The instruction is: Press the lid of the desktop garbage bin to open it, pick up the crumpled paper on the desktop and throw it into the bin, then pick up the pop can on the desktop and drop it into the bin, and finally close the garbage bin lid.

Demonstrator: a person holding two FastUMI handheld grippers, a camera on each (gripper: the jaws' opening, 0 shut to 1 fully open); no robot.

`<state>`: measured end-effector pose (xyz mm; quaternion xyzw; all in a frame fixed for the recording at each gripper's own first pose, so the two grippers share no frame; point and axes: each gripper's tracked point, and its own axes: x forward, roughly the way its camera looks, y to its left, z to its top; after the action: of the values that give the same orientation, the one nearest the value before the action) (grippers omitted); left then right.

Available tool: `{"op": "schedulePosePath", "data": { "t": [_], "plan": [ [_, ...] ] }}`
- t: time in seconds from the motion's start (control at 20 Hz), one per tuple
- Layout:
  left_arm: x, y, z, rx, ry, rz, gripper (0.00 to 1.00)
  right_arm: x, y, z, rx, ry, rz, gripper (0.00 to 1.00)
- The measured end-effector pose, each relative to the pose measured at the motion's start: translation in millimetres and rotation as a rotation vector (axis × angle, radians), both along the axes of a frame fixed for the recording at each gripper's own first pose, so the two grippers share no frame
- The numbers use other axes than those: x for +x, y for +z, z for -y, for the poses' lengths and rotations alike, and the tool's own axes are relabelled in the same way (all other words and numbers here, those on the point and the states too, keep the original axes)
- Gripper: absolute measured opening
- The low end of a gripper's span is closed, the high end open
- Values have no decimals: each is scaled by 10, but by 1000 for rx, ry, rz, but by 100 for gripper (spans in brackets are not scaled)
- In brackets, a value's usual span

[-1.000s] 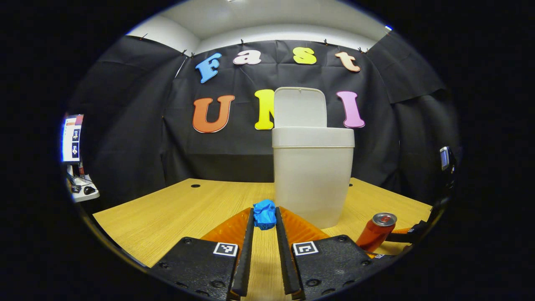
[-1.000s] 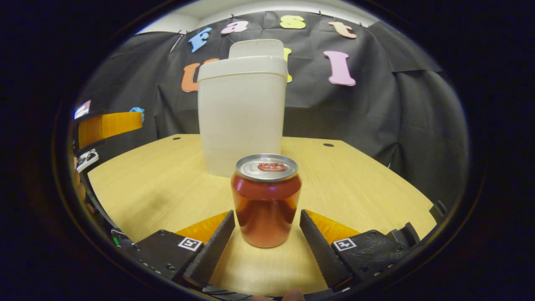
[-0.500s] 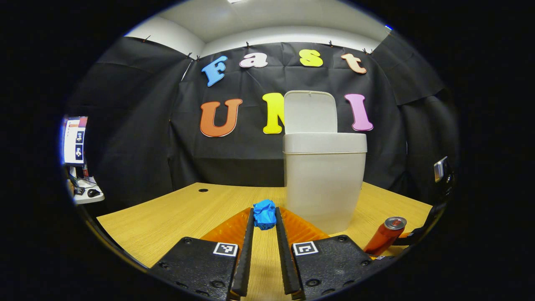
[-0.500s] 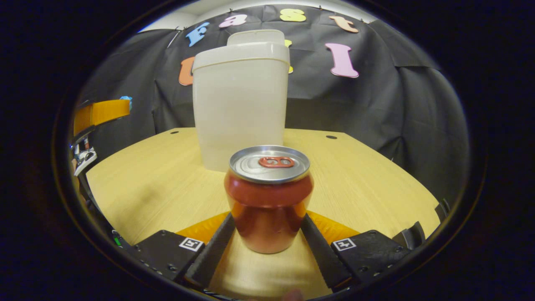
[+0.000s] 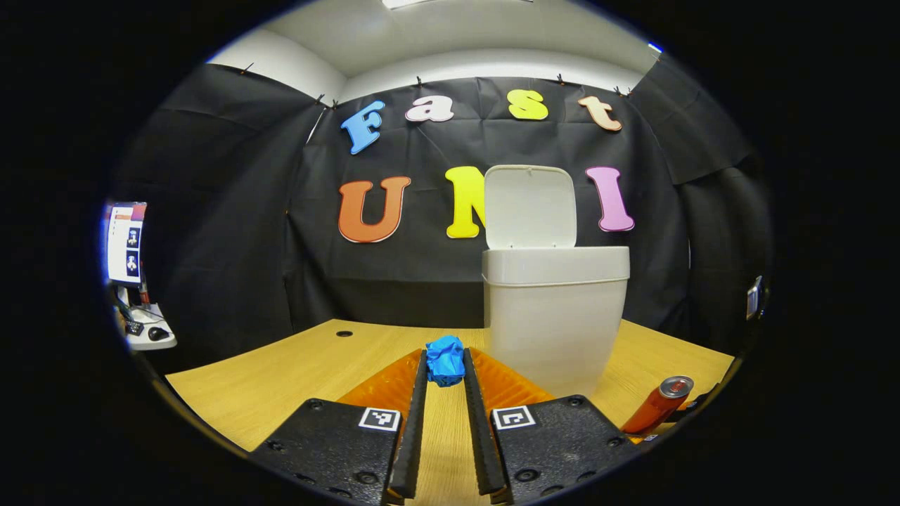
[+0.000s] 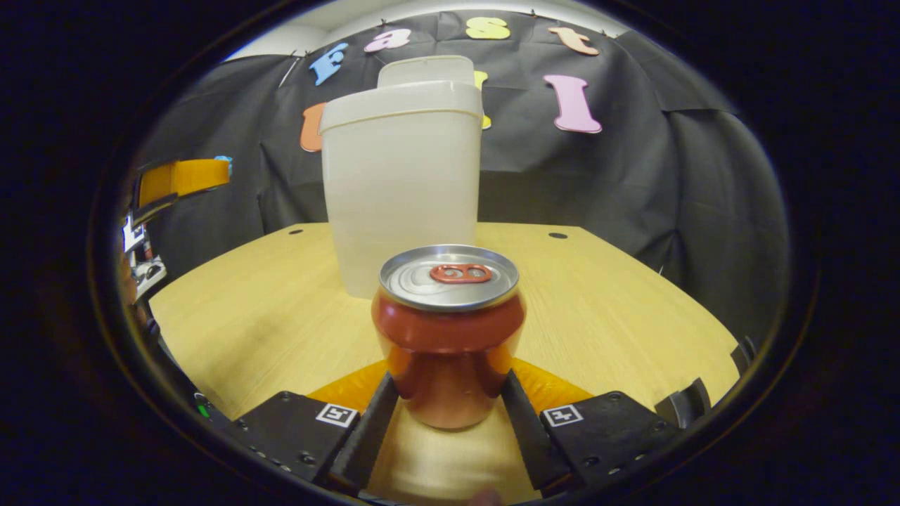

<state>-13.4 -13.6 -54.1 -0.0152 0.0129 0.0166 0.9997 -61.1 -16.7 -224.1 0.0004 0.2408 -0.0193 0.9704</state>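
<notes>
Both fingers of the left gripper are drawn close together and pinch the crumpled paper, a blue wad held at their tips above the desktop. Fingers of the right gripper press against either side of the pop can, low on its body; the can's base hides the fingertips, so the exact contact points cannot be made out, and whether the can rests on the wood or is lifted off it cannot be told.

From the left gripper view, the garbage bin stands on the far part of the desktop, just right of the paper, with its lid raised upright behind the opening. The bin's inside is out of sight from this low angle. Far to the right, the can appears small and leaning by the lens near the edge of the picture, with part of the right gripper beside it cut off by the rim.

From the right gripper view, the bin rises directly behind the can, and the lid's top peeks above its rim. At the left edge, the left gripper shows partly, with a sliver of blue paper at its tip.
</notes>
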Motion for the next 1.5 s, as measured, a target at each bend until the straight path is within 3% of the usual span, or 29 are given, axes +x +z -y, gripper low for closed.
{"op": "schedulePosePath", "data": {
  "t": [0.3, 0.35, 0.4, 0.6, 1.0, 1.05, 1.4, 1.5],
  "plan": [
    [287, 521, -56, 17, 5, 77, 33, 32, 274, 65, 19, 15, 44, 80],
    [336, 557, -60, 10, 5, 77, 29, 50, 334, 74, 18, 18, 55, 80],
    [396, 586, -57, 9, 3, 71, 33, 75, 386, 83, 18, 21, 65, 80],
    [592, 815, -79, 10, -8, 87, 33, 161, 524, 67, 13, 45, 86, 80],
    [974, 940, 268, -6, -117, 60, 33, 184, 616, 106, 9, 47, 100, 80],
    [1051, 939, 356, -16, -138, 49, 29, 174, 622, 104, 11, 53, 101, 80],
    [1488, 900, 869, -22, -255, -28, 34, 111, 663, 291, -4, 24, 104, 80],
    [1566, 889, 897, -33, -253, -41, 34, 102, 654, 339, 2, 11, 100, 80]
  ]
}}
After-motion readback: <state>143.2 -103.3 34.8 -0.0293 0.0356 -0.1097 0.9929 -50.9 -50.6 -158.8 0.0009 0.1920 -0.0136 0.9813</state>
